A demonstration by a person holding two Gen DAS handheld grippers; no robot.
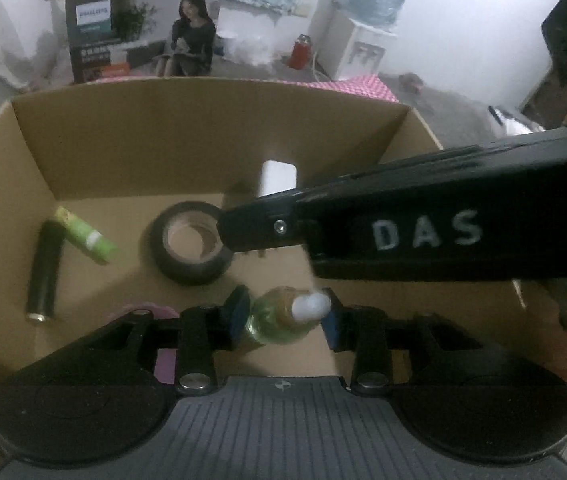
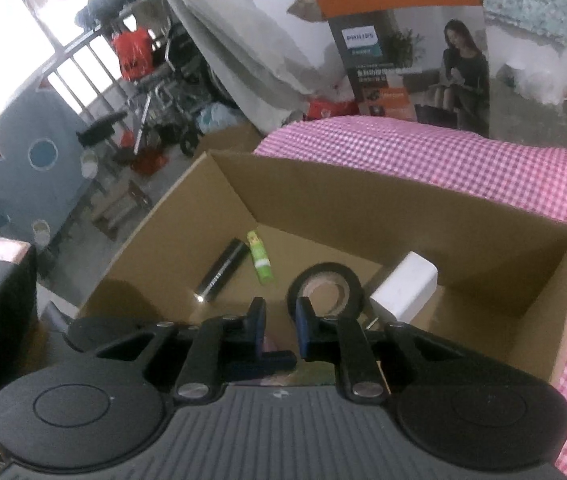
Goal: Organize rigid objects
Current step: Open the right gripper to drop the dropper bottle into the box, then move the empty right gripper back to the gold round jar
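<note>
Currently left tool [image 1: 285, 316] grasps a green bottle [image 1: 279, 320] over the cardboard box [image 1: 203, 128]; black tape roll [image 1: 189, 242] at 11 o'clock. Right tool [image 2: 279, 322] clenched, empty.

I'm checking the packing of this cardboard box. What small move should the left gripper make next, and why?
Probably lower a little and let go: the left gripper holds a small green bottle with a white cap over the brown cardboard box, above bare floor in front of the black tape roll.
</note>
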